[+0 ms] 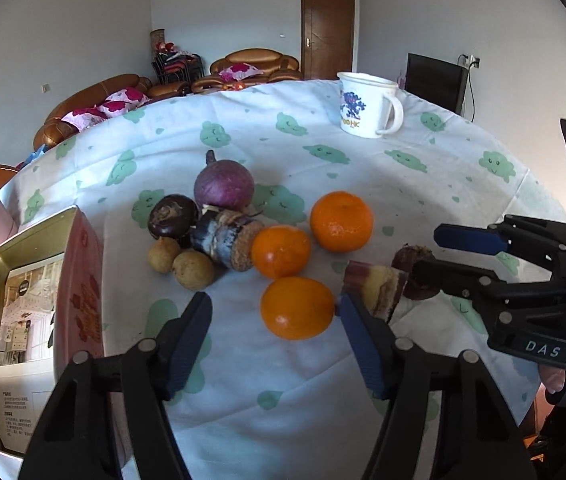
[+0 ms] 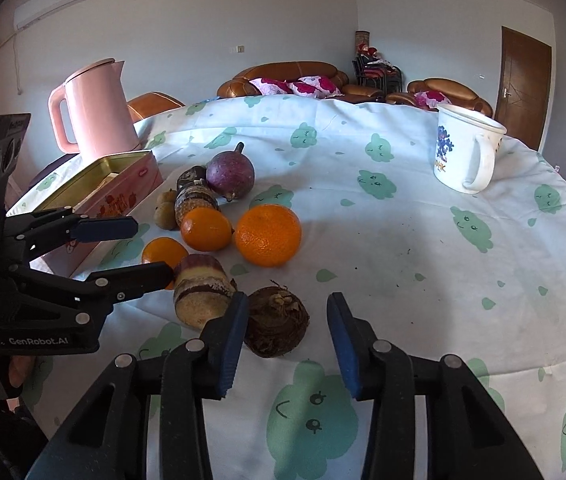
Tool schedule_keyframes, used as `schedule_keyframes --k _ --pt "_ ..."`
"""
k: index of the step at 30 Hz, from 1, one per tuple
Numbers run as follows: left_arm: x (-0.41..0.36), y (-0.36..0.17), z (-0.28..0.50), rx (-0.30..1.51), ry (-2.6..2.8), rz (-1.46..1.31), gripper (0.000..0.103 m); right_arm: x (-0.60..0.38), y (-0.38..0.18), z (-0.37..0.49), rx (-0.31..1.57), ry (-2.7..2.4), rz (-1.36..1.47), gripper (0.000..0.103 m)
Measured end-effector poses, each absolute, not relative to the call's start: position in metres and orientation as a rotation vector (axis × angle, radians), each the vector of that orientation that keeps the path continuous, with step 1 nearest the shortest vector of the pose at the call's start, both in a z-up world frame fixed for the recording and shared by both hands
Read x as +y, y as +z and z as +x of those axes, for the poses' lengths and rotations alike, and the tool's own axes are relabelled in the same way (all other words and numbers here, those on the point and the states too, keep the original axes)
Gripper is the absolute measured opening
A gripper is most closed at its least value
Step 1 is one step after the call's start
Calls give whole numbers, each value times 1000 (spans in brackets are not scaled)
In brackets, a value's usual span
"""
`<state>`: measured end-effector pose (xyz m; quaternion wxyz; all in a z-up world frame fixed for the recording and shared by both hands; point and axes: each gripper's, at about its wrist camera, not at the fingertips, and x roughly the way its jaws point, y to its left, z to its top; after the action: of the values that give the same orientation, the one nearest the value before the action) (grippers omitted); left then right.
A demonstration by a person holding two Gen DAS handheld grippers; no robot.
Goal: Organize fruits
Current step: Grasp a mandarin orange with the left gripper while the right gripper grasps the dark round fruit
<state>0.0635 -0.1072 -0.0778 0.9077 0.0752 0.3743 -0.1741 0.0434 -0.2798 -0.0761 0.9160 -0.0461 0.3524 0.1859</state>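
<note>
In the left wrist view, the left gripper (image 1: 273,304) is standing spread around the nearest orange (image 1: 297,308), neither pad squeezing it. A cut cane piece (image 1: 377,288) is lying just beside it at 3 o'clock. In the right wrist view, the right gripper (image 2: 287,300) is gaping around a dark bulb (image 2: 277,322), one pad touching it and the other apart. Farther off, two more oranges (image 1: 280,251) are sitting at 12 o'clock, the open tin (image 1: 79,280) at 9 o'clock, and a white mug (image 1: 367,104) at 1 o'clock.
</note>
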Motion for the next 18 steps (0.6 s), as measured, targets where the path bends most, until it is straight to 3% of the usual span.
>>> schedule_keyframes --k 8,11,13,18 --pt "-104 -92 86 885 -385 96 65 -280 -80 48 751 423 -54 43" --pt "-106 -93 86 889 -391 100 56 -278 -81 50 758 435 -40 43" --pt "-107 -93 85 887 -409 100 44 -275 -83 50 762 445 -45 43" --pt "-104 -90 85 880 -431 77 41 -268 -85 47 762 458 -88 36"
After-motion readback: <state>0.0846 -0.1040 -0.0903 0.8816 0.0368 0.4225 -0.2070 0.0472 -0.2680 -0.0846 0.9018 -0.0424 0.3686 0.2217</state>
